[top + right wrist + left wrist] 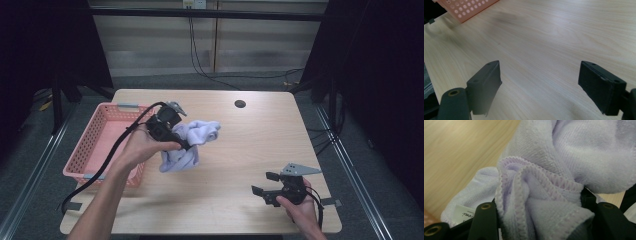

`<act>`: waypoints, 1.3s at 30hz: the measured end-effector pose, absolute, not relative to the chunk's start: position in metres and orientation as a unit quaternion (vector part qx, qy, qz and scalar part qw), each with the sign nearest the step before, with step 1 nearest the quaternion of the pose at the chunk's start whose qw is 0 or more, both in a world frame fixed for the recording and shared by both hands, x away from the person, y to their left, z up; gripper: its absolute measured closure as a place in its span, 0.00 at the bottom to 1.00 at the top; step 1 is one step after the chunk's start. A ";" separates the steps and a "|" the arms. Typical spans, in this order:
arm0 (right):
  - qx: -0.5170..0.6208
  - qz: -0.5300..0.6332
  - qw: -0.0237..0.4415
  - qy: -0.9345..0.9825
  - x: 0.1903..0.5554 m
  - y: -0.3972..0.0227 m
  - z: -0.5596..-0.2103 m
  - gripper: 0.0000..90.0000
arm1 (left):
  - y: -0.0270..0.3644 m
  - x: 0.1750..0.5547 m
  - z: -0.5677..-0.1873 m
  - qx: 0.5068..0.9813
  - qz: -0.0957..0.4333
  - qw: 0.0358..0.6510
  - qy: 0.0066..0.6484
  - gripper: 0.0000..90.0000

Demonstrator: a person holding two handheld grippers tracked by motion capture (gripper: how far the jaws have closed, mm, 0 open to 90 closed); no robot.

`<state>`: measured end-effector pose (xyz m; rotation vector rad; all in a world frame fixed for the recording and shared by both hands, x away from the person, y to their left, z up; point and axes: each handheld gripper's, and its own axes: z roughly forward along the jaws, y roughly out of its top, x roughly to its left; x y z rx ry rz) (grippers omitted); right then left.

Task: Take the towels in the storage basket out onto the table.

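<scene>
A pale lilac towel (192, 140) hangs bunched above the wooden table (240, 145), just right of the pink basket (107, 145). My left gripper (186, 146) is shut on the towel, a thick wad of which sits between its jaws. In the left gripper view the towel's stitched hem (536, 175) folds between the two black jaws, and a white label (464, 214) shows at lower left. My right gripper (265, 184) rests low near the table's front right, jaws wide apart and open with nothing but bare wood (541, 62) between them.
The pink perforated basket (464, 8) stands at the table's left edge and looks hollow inside. A dark round hole (240, 104) sits in the tabletop at the back. Cables run across the floor behind the table.
</scene>
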<state>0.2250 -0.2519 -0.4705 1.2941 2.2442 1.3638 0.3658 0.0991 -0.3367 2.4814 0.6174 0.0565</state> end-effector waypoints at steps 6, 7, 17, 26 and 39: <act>0.443 0.465 0.107 0.759 0.225 -0.256 -0.470 0.19 | 0.067 0.358 -0.375 0.935 0.017 0.281 0.215 0.48; 0.443 0.464 0.106 0.760 0.225 -0.256 -0.470 0.19 | 0.062 0.357 -0.382 0.935 0.012 0.282 0.216 0.47; 0.445 0.465 0.102 0.759 0.224 -0.258 -0.470 0.20 | 0.034 0.353 -0.432 0.935 -0.014 0.285 0.212 0.33; 0.445 0.472 0.100 0.755 0.223 -0.259 -0.465 0.19 | 0.040 0.341 -0.424 0.931 -0.016 0.307 0.199 0.16; 0.377 0.478 0.078 0.789 0.248 -0.204 -0.448 0.36 | 0.076 0.320 -0.408 0.919 -0.004 0.340 0.200 0.31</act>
